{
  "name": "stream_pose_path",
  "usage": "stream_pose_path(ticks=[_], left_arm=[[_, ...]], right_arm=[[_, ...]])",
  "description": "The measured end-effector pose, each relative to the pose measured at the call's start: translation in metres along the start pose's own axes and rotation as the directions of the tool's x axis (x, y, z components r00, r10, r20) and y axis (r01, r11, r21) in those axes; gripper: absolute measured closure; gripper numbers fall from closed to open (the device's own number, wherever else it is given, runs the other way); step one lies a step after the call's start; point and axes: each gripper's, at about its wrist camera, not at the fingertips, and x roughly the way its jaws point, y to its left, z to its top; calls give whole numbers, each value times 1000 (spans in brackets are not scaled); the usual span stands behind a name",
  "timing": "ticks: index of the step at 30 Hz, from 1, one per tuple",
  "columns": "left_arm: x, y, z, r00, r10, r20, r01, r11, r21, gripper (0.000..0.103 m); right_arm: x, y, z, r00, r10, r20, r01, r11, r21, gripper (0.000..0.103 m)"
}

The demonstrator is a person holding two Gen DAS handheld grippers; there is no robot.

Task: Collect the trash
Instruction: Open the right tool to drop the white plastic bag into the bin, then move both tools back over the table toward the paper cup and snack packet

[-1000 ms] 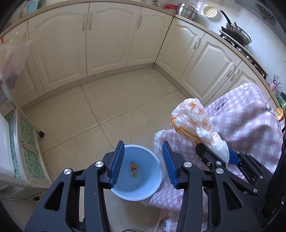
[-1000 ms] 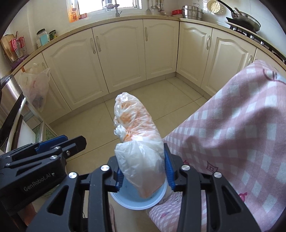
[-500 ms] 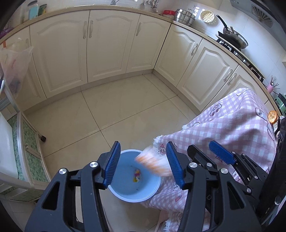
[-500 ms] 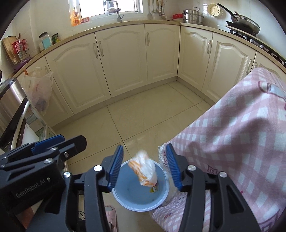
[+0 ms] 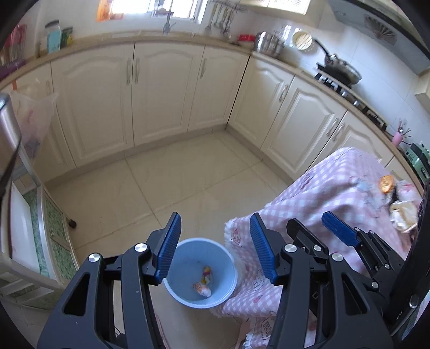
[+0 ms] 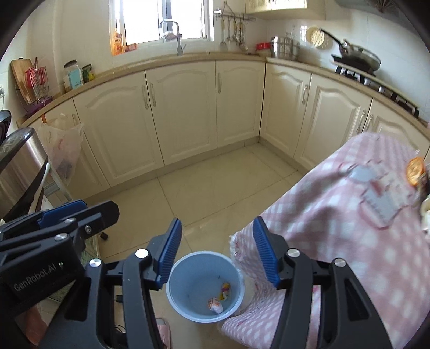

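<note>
Both black two-finger grippers, left point(image 5: 213, 247) and right point(image 6: 216, 251), are hanging spread wide and empty. Below them, the round pale-blue plastic bin point(image 6: 177, 282) is holding the crumpled orange-and-white plastic wrapper point(image 6: 215, 304) beside a small colourful scrap point(image 6: 225, 289).

Setting: domestic kitchen. Evidence follows.
- L-shaped run of cream panelled cabinet doors point(image 6: 185, 112) with metal bar handles, under a beige stone countertop point(image 6: 236, 57).
- Chrome tap point(image 6: 172, 35) at a sink below a bright window point(image 6: 161, 18).
- Rail of hanging metal utensils point(image 6: 233, 29) on white wall tiles.
- Black gas hob point(image 6: 376, 80) carrying a steel frying pan point(image 6: 360, 56); stacked steel pots point(image 6: 285, 48) beside it.
- Glazed cream floor tiles point(image 6: 215, 188).
- Table under a pink-and-white checked cloth point(image 6: 349, 214).
- Round pale-blue plastic waste bin point(image 6: 182, 282) on the floor at the table's edge.
</note>
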Motion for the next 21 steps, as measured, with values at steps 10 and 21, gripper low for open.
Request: stream_pose_path(ticks=[10, 21], left_arm=[[-75, -74, 5, 988, -75, 137, 56, 989, 133, 48], [-114, -194, -21, 953, -272, 134, 217, 920, 327, 46]], right_arm=[[-110, -46, 5, 980, -136, 146, 126, 989, 72, 48], [-213, -157, -39, 919, -348, 185, 299, 922, 248, 47]])
